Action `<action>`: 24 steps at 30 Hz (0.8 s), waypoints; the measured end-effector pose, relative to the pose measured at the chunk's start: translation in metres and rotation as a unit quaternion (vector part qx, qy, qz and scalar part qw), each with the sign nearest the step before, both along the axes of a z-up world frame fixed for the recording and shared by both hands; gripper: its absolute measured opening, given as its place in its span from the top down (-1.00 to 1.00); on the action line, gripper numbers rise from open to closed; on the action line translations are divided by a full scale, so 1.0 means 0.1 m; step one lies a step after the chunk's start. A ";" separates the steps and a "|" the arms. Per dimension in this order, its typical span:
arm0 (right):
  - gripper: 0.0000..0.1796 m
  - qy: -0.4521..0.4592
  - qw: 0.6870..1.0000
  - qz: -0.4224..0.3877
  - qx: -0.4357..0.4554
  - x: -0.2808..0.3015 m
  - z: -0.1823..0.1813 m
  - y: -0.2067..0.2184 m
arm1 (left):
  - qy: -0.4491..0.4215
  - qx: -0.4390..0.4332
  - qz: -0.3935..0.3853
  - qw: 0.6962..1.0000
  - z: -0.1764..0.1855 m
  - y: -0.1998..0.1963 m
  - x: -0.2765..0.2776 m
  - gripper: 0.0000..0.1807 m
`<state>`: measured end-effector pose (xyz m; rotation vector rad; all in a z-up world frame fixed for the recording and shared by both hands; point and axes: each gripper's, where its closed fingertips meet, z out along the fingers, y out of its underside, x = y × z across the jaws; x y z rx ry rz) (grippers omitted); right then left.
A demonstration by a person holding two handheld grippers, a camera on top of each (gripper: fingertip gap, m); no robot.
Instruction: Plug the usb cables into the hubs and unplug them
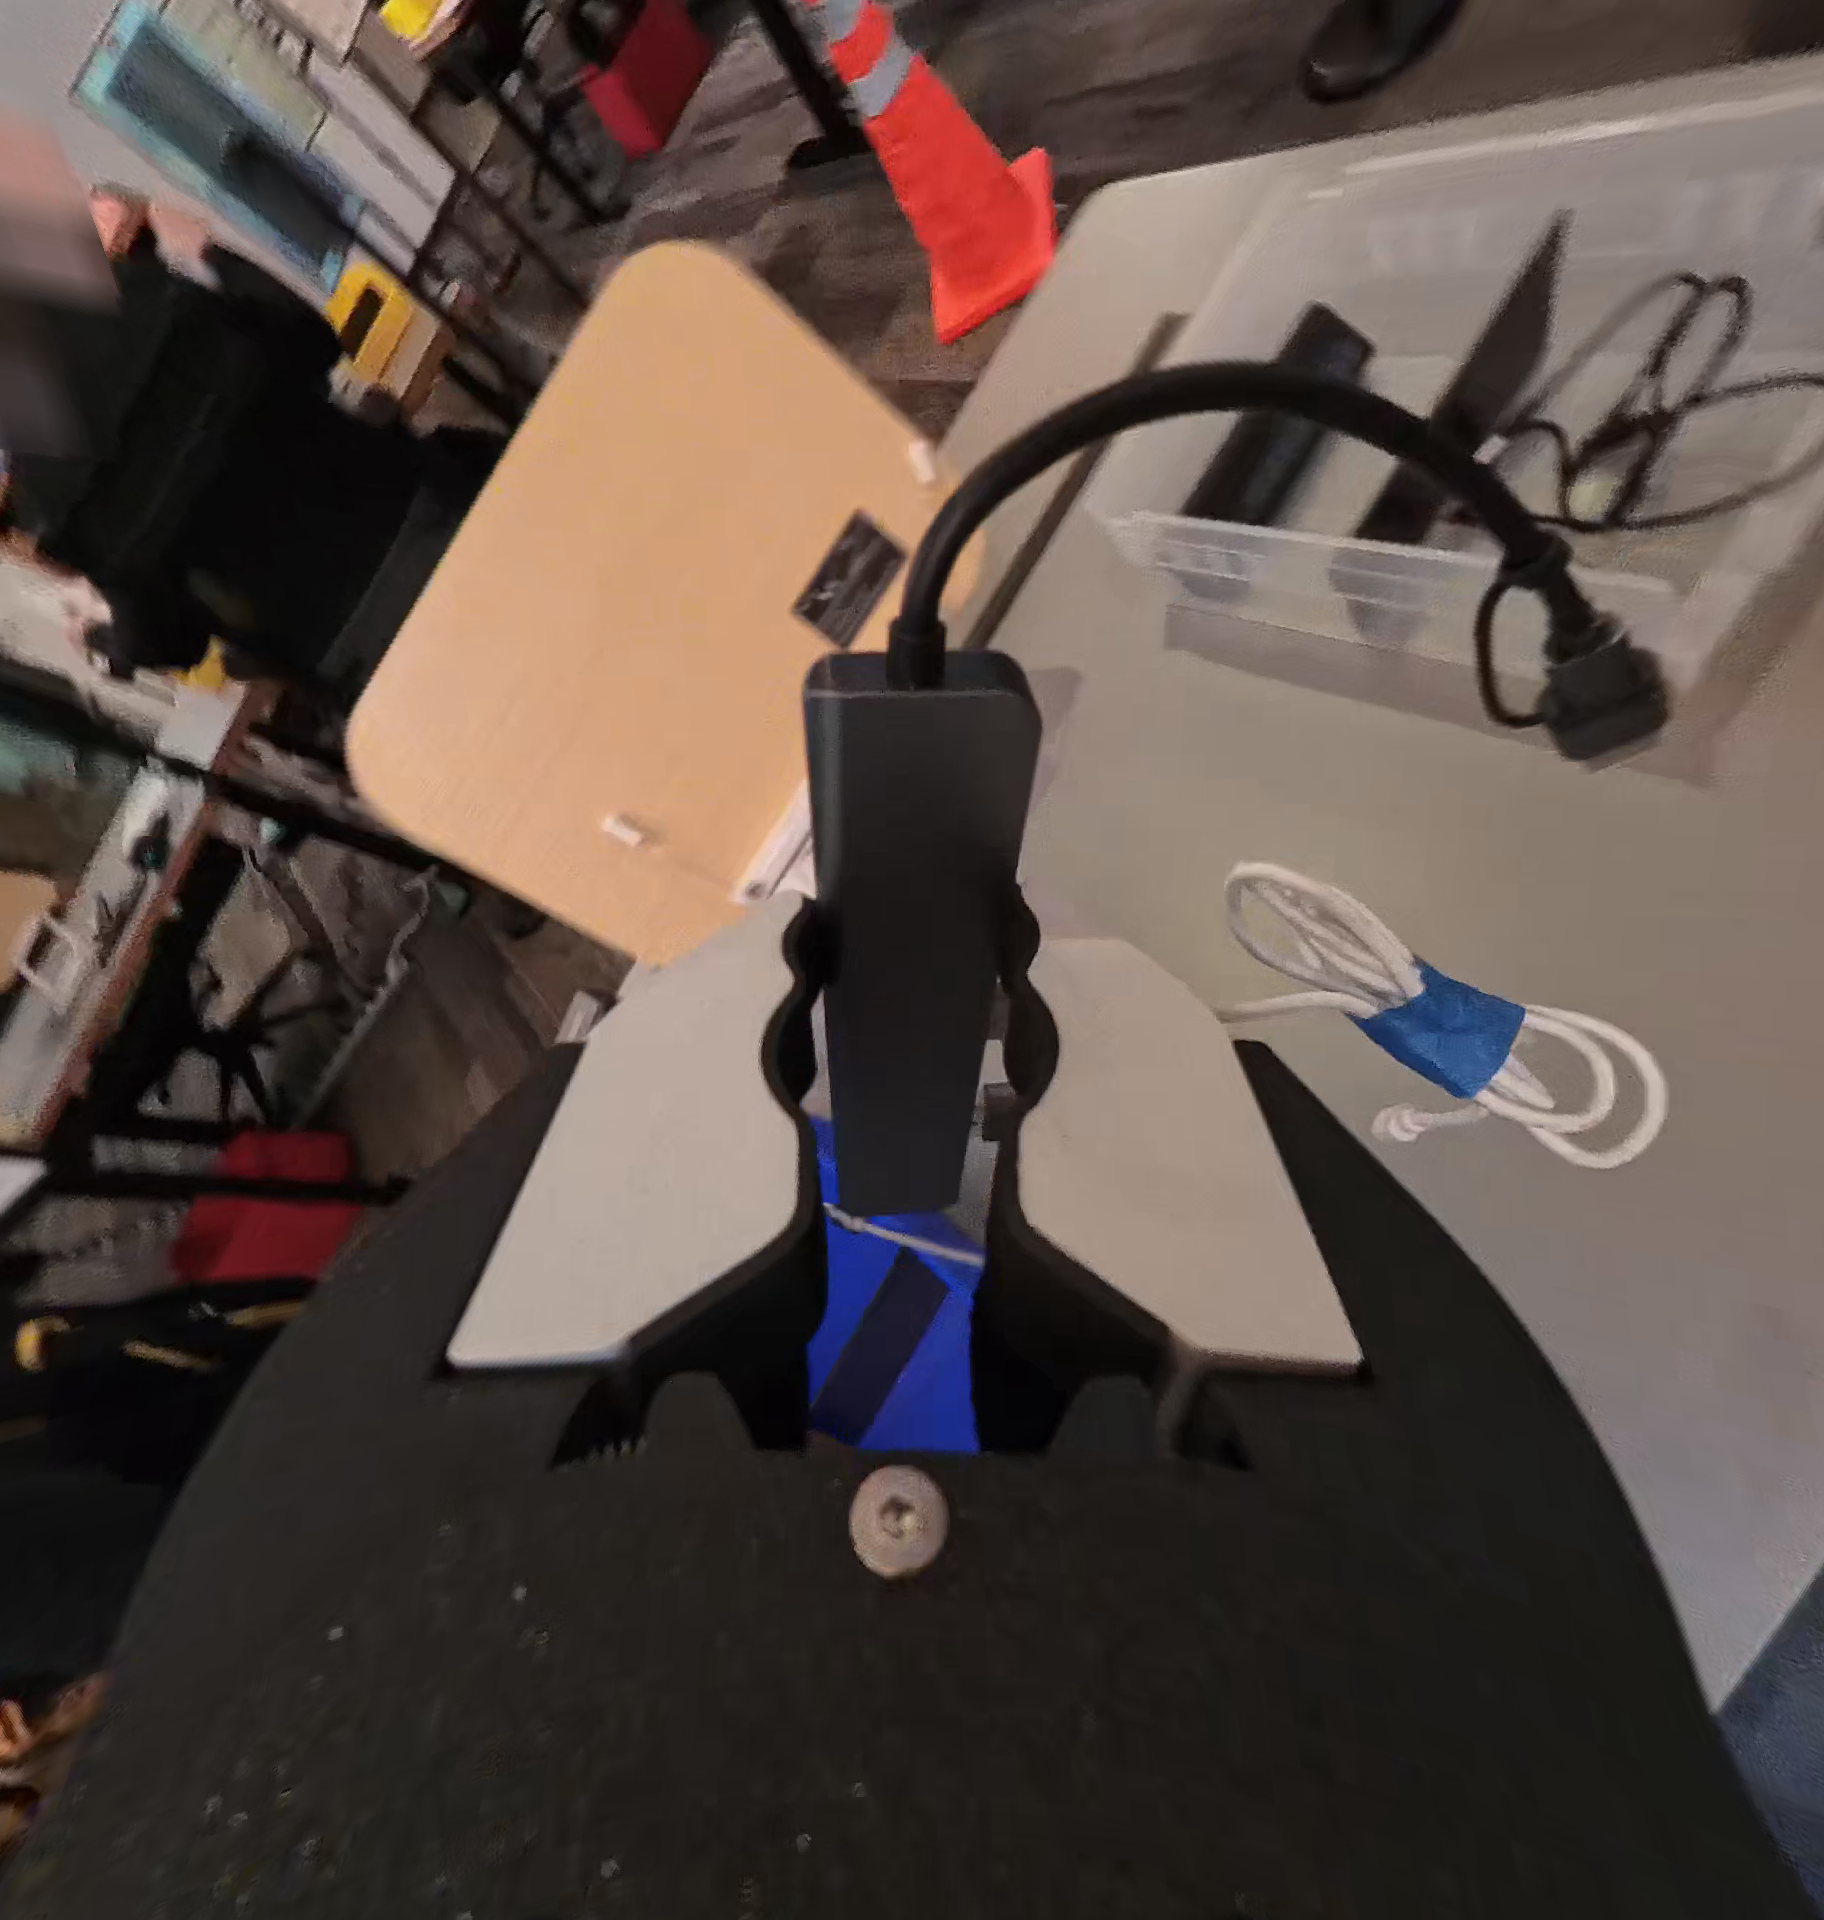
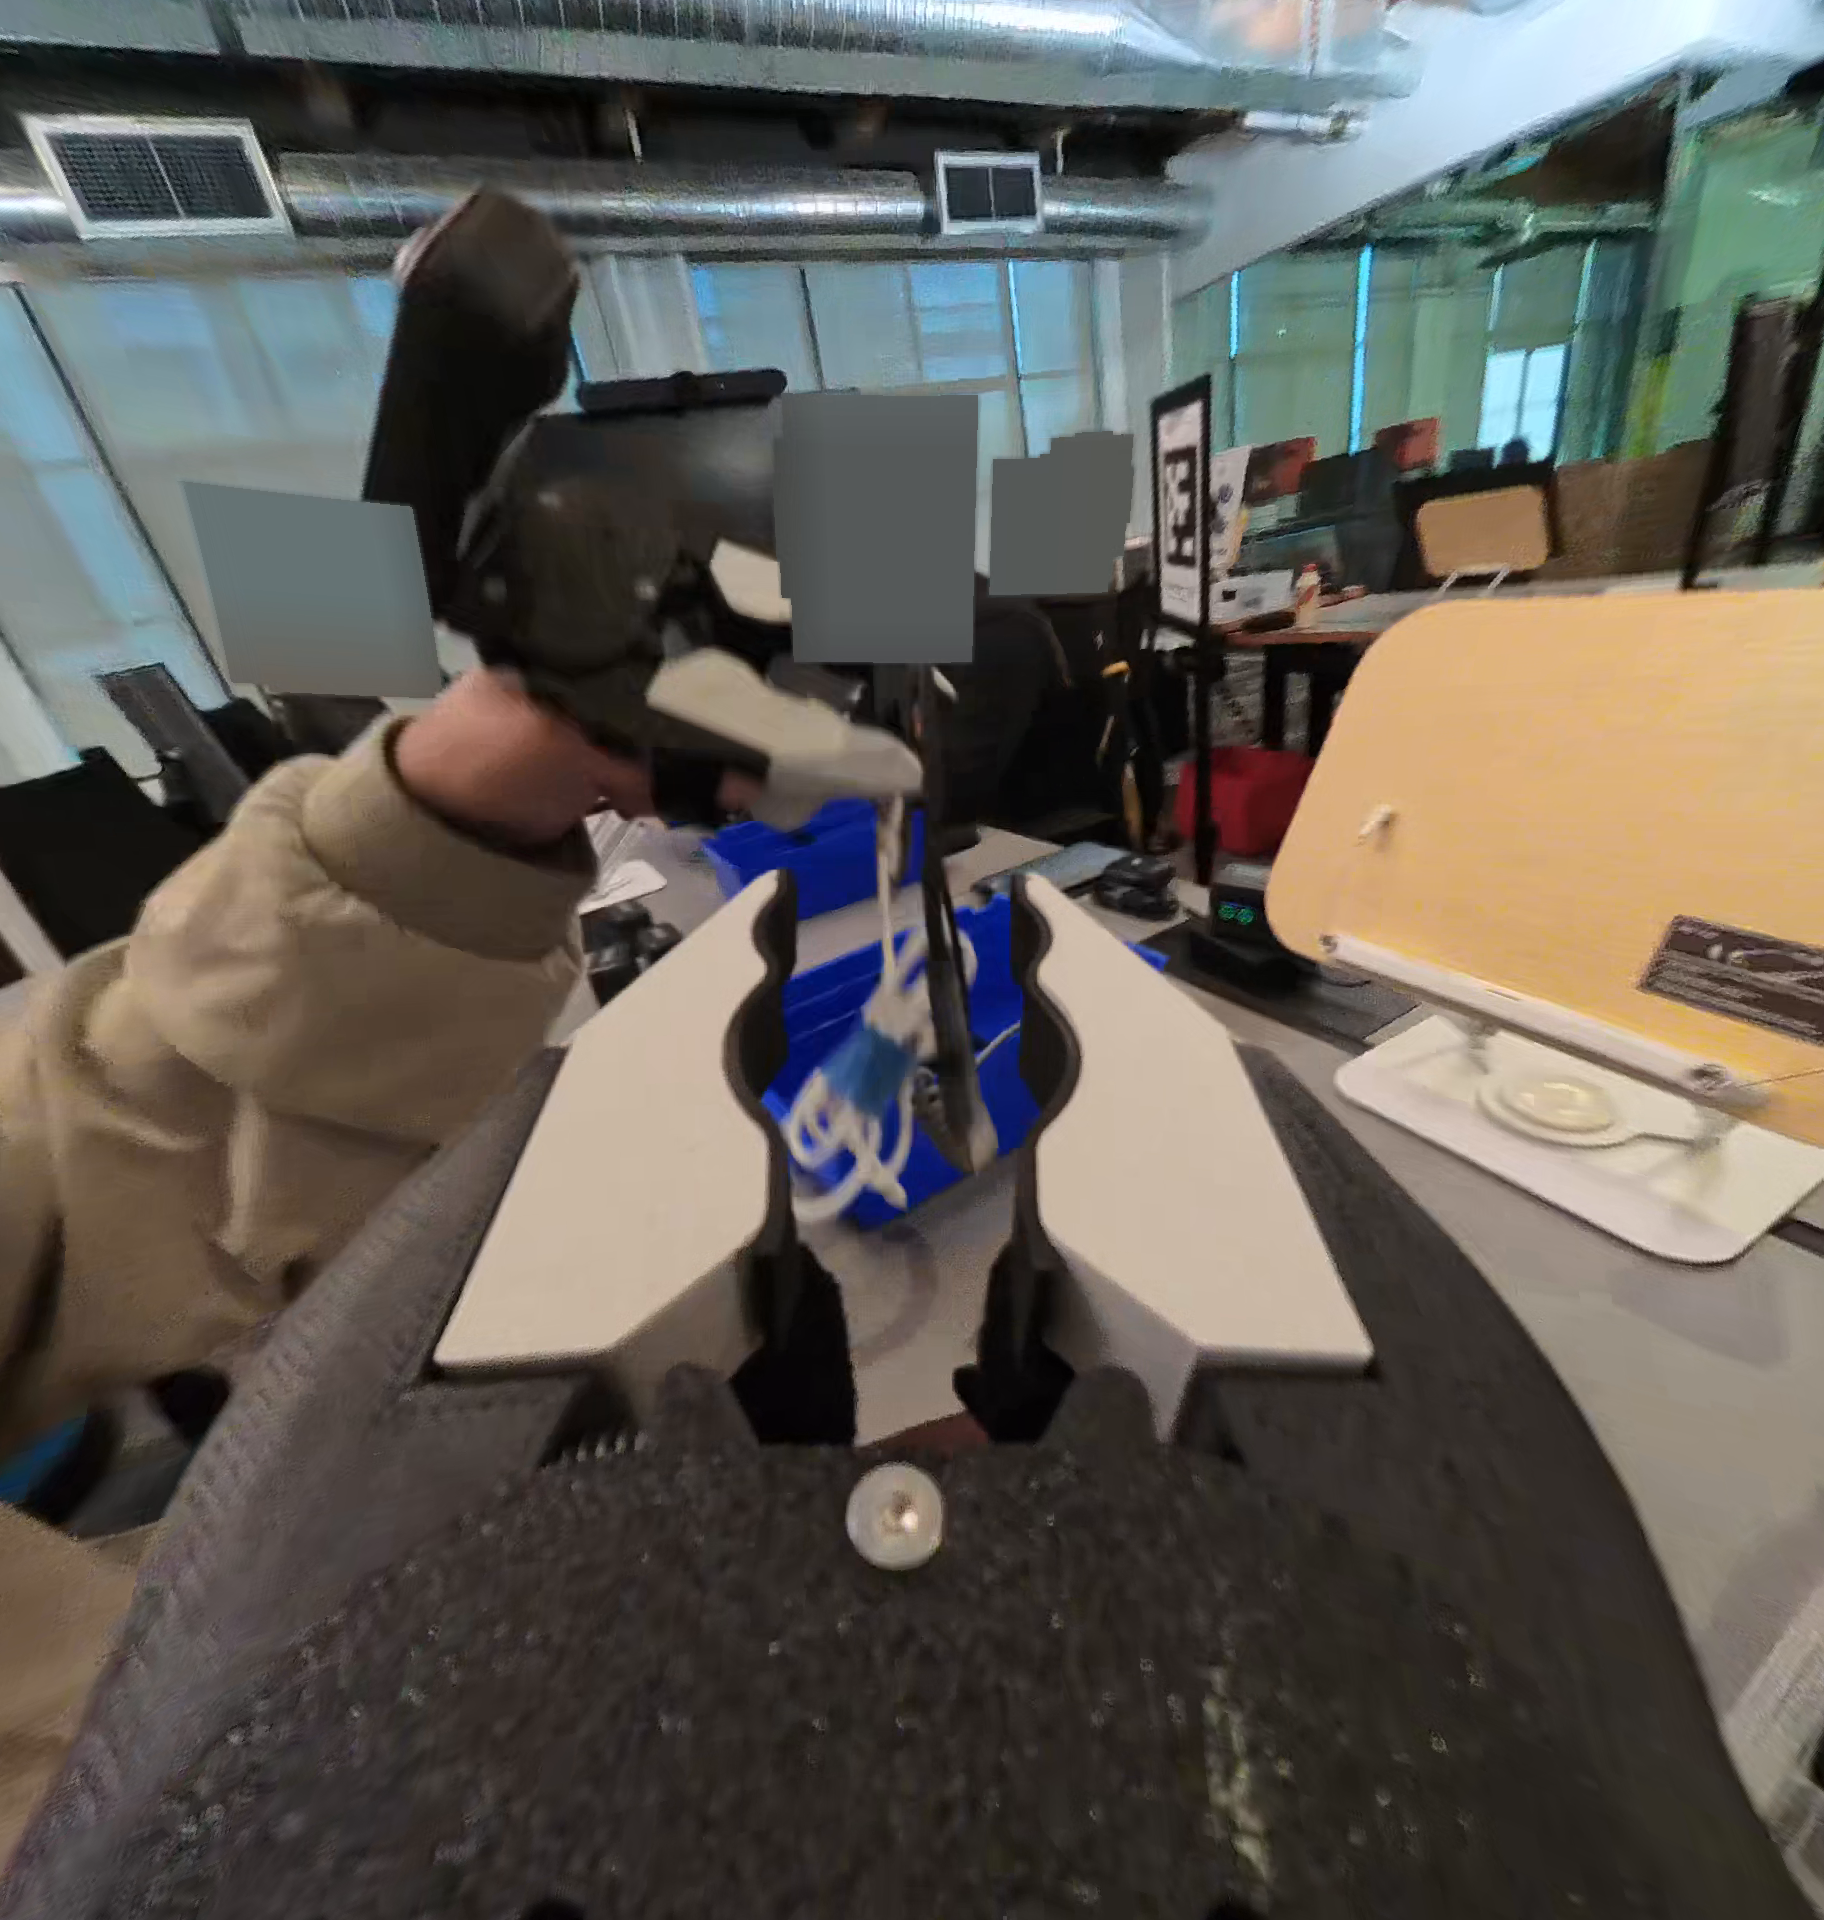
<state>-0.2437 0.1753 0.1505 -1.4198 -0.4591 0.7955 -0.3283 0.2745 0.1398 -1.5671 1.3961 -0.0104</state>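
In the left wrist view my left gripper (image 1: pixel 913 935) is shut on a dark grey USB hub (image 1: pixel 923 831), held above the grey table (image 1: pixel 1407 1351). The hub's black cable (image 1: pixel 1147 400) arcs right to a loose plug (image 1: pixel 1604 696). A white cable bundle wrapped in blue tape (image 1: pixel 1448 1029) lies on the table to the right. In the right wrist view my right gripper (image 2: pixel 903 914) is open and empty. Beyond it, a hand holds the left gripper (image 2: pixel 783 748) over a blue bin (image 2: pixel 939 1164). A dark bar (image 2: pixel 952 1039) and a taped white cable (image 2: pixel 872 1060) hang below it.
A clear plastic organiser (image 1: pixel 1407 603) with black hubs and cables stands at the table's back right. A tilted wooden board on a white stand (image 2: pixel 1573 831) is to the right, also seen in the left wrist view (image 1: pixel 627 623). A beige sleeve (image 2: pixel 264 987) fills the left. An orange cone (image 1: pixel 949 187) stands on the floor. About 15 cm separates my left fingertips from my right.
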 end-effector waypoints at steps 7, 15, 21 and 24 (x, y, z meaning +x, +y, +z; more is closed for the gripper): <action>0.49 -0.086 0.991 -0.032 -0.093 0.01 -0.59 0.21 | 0.074 0.056 -0.071 0.993 -0.71 -0.57 0.80 0.64; 0.90 0.012 0.987 0.051 -0.155 0.30 -0.78 0.26 | -0.030 0.006 -0.154 0.988 -0.82 -0.74 0.94 0.61; 0.91 0.144 0.947 0.165 -0.235 0.42 -0.82 0.26 | -0.149 -0.024 -0.183 0.971 -1.08 -0.75 0.53 0.37; 0.91 0.177 0.927 0.195 -0.267 0.39 -0.92 0.30 | -0.181 0.029 -0.159 0.970 -1.14 -0.69 0.37 0.49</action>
